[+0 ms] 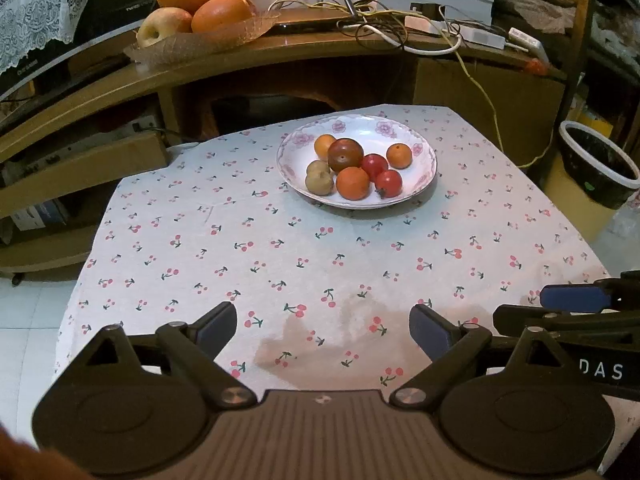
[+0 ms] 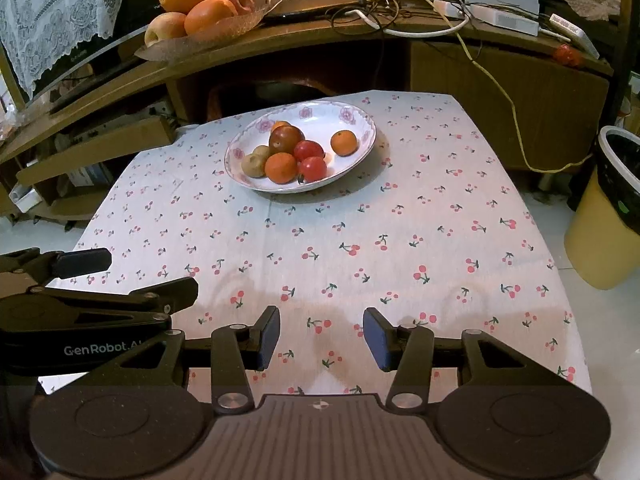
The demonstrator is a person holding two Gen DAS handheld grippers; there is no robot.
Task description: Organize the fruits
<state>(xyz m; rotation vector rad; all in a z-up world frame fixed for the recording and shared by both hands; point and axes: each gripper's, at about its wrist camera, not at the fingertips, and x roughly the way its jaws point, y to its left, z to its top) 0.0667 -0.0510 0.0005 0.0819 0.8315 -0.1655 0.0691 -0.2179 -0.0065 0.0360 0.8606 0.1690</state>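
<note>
Left gripper point(image 1: 322, 326): held low over the near edge of the table; fingers spread wide, nothing between them.
Right gripper point(image 2: 321, 338): held beside the left one, also over the near edge; fingers parted, nothing held.
Tablecloth point(image 1: 280, 264): cherry print; a faint damp-looking stain is seen just ahead of the left gripper. No loose fruit is seen on it.
Plate point(image 1: 424, 160): white with pink flowers, set toward the far side of the table, well apart from both grippers.
Fruit on plate: two oranges point(image 1: 352, 183), one more orange fruit at the back, a dark red-brown fruit point(image 1: 345, 154) on top of the heap, two red tomatoes point(image 1: 388, 183), two small brown fruits point(image 1: 319, 181). All are gathered in the plate; an early and a finished stage are both fitted by this.
Shelf behind table: a glass tray point(image 1: 192, 42) with large oranges and an apple; cables lie beside it.
Bin point(image 2: 612, 208): stands on the floor to the right.
Risk, rolling: round fruits are packed touching; neighbours are judged likely to be nudged off the shallow rim if one is pinched.
Risk, crushing: tomatoes are judged soft; a hard squeeze could split them.
Risk, cloth: dragging could shift the plate.
</note>
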